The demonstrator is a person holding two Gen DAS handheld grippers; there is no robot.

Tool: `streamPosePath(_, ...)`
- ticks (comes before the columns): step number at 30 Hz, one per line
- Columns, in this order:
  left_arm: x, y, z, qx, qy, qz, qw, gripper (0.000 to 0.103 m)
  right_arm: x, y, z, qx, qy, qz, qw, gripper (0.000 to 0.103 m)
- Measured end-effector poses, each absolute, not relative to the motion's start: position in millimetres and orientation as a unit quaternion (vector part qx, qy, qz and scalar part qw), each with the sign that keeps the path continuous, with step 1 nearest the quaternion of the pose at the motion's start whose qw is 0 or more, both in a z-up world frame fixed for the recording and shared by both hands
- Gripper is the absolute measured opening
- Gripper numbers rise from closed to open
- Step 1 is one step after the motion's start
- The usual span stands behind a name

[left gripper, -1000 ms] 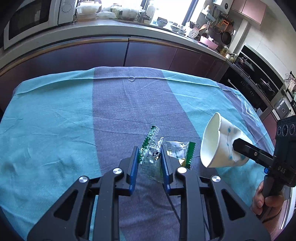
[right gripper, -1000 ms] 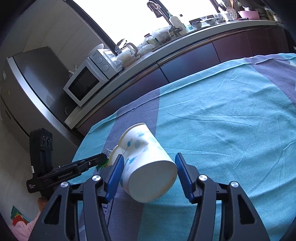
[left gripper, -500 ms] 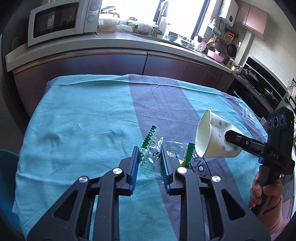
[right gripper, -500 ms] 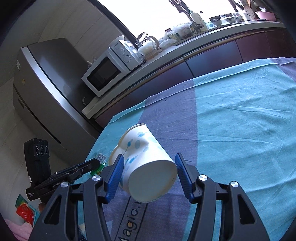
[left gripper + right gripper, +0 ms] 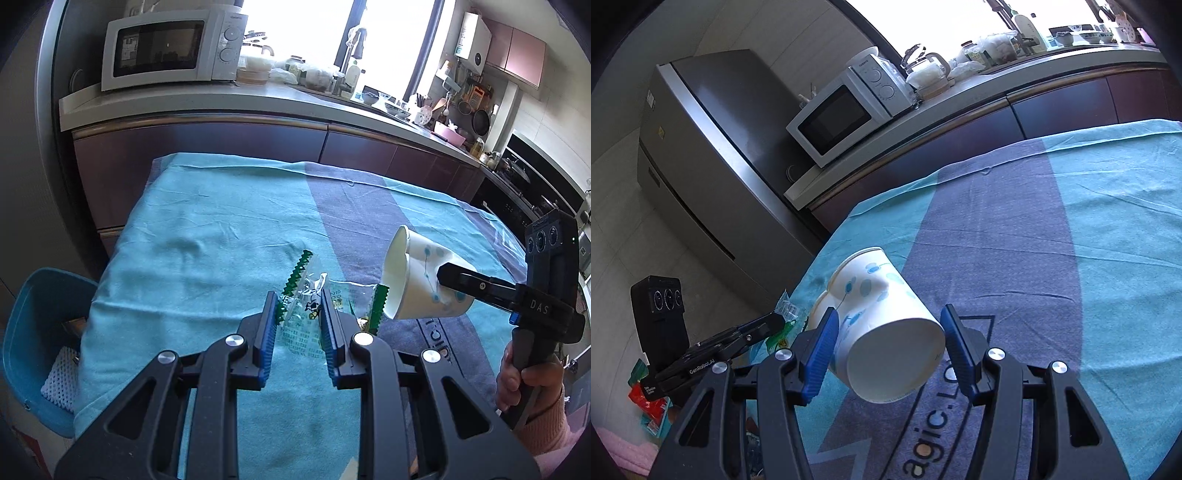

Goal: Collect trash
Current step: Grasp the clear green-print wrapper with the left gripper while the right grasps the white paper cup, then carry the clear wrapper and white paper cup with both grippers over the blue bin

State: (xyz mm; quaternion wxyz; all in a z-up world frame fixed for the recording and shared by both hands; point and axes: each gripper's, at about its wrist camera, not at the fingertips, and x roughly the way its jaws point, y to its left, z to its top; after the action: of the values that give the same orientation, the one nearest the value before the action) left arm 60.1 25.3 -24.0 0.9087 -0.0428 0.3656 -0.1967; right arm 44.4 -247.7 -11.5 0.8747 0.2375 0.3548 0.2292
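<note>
My left gripper [image 5: 298,301] is shut on a clear plastic wrapper [image 5: 300,326] with green zigzag edges, held just above the teal tablecloth [image 5: 207,240] near the table's left end. My right gripper [image 5: 890,310] is shut on a dented white paper cup [image 5: 875,291] with blue dots, tilted with its mouth pointing away from me. In the left wrist view the paper cup [image 5: 413,280] hangs just right of the wrapper, its rim almost touching one green edge. A hand [image 5: 524,380] grips the right handle.
A blue bin [image 5: 33,325] stands on the floor beside the table's left edge, with white netting in it. Red wrappers [image 5: 646,398] lie low at the left. A counter with a microwave [image 5: 166,48] runs behind the table; a fridge [image 5: 713,166] stands at its end.
Both grippers have carried their loads leftward over the table, still side by side. The table's left edge, the microwave and the blue bin have come into view. Neither grip has changed.
</note>
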Motion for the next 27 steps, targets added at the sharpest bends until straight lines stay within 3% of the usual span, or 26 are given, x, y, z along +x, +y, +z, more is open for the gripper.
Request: streamPosePath(27,33,100,-22,-0.076,0.354,-0.126,0.923,0.023,56,-169,-7,0.201,0.374,0.300,0.854,0.055)
